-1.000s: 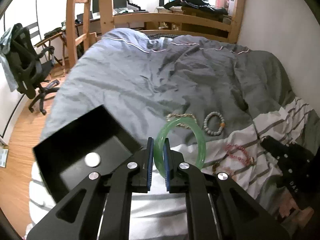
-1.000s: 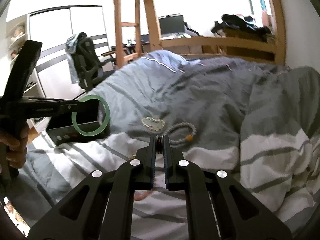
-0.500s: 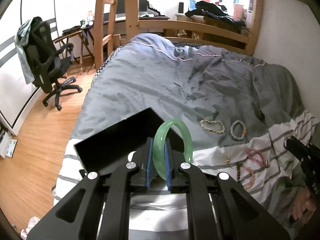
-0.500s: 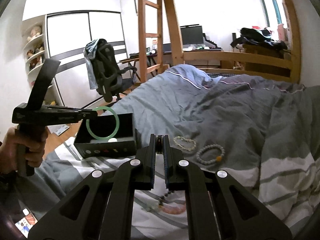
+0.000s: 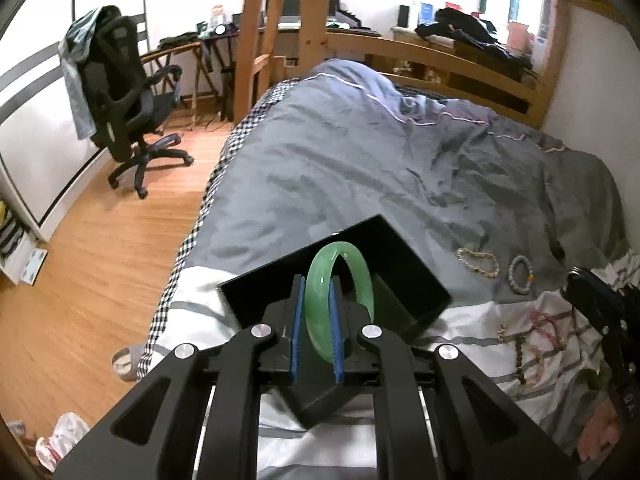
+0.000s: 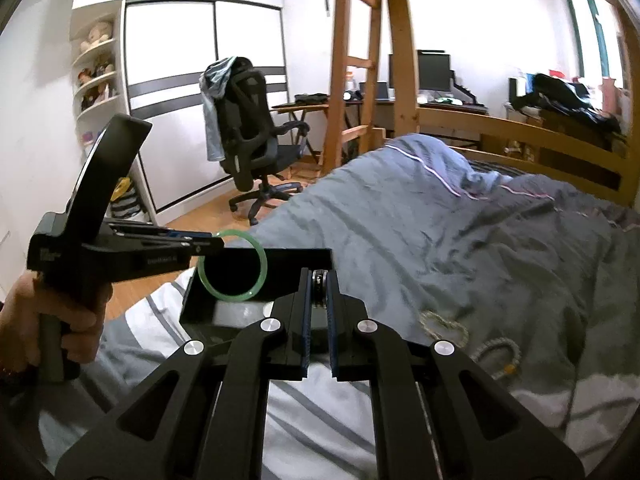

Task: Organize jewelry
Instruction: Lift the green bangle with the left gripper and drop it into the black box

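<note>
An open, square black box with matte walls [image 5: 404, 264] sits on the bed near its left edge, partly on the white-and-grey striped blanket [image 5: 472, 320]; in the right wrist view its floor [image 6: 240, 314] shows a pale glossy reflection, and what else lies inside cannot be made out. The left gripper [image 5: 317, 332] is clamped on a smooth, translucent green jade bangle [image 5: 340, 280], its blue ribbed pads [image 5: 297, 320] pressing both faces of the ring's lower arc so the ring stands upright, edge-on to the camera, above the box opening. From the right wrist view the same bangle [image 6: 233, 266] shows as a full circle held out from the left gripper's tips [image 6: 208, 246], hanging just over the box's near left corner, with the person's left hand [image 6: 60, 320] wrapped round the handle. The right gripper [image 6: 318, 316] has its jaws drawn close on a small dark ring-like piece [image 6: 319, 280] at the tips, too small to identify. On the crumpled grey duvet [image 5: 360, 168] to the right of the box lie a gold chain bracelet [image 5: 479, 262] and a pale beaded bracelet with one orange bead [image 5: 521, 274], close together; pink and dark beaded strands [image 5: 532, 344] lie on the striped blanket nearer the camera.
</note>
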`<state>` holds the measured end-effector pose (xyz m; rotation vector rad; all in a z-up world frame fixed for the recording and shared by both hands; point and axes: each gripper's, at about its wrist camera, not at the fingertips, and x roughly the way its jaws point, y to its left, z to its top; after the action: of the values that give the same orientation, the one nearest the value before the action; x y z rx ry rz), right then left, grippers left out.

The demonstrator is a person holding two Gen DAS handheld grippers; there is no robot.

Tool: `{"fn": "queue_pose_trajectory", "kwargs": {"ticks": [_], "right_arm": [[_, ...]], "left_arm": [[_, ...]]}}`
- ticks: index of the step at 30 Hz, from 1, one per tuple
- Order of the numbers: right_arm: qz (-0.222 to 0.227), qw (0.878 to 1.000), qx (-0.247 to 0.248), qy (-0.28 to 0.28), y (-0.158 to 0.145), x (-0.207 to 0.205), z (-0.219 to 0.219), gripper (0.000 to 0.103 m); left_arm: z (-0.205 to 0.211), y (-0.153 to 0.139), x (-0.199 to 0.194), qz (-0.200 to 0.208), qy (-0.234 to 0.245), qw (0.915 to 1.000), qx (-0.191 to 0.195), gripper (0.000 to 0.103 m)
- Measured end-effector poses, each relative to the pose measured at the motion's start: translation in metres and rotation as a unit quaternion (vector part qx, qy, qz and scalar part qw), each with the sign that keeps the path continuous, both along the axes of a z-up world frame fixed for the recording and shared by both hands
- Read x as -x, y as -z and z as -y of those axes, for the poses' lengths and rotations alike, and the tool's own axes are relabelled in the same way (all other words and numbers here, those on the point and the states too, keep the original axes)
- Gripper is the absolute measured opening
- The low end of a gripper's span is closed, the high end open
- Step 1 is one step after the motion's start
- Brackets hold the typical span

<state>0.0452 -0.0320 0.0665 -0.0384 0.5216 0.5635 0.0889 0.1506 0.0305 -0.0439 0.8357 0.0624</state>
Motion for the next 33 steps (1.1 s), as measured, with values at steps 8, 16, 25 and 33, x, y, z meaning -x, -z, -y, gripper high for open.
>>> {"fn": "queue_pose_trajectory", "kwargs": {"ticks": [8, 16, 25, 33], "right_arm": [[-0.013, 0.999, 0.02, -0.025, 0.014, -0.023, -0.05, 0.008], [-0.026, 0.998, 0.038, -0.037, 0.03, -0.037, -0.079, 0.008], [-0.042, 0.997, 0.054, -0.037, 0.05, -0.047, -0.095, 0.008], [-0.06, 0.995, 0.07, -0.033, 0.059, -0.049, -0.098, 0.014]], "left_arm": [[-0.024, 0.006, 0.0, -0.01, -0.022, 0.9997, 0.009, 0.012], [-0.028, 0.019, -0.004, -0.043, -0.02, 0.9988, 0.008, 0.012], [-0.036, 0.024, -0.006, -0.053, -0.02, 0.998, 0.029, 0.012], [-0.038, 0.019, -0.002, -0.035, -0.031, 0.9984, 0.031, 0.014]]}}
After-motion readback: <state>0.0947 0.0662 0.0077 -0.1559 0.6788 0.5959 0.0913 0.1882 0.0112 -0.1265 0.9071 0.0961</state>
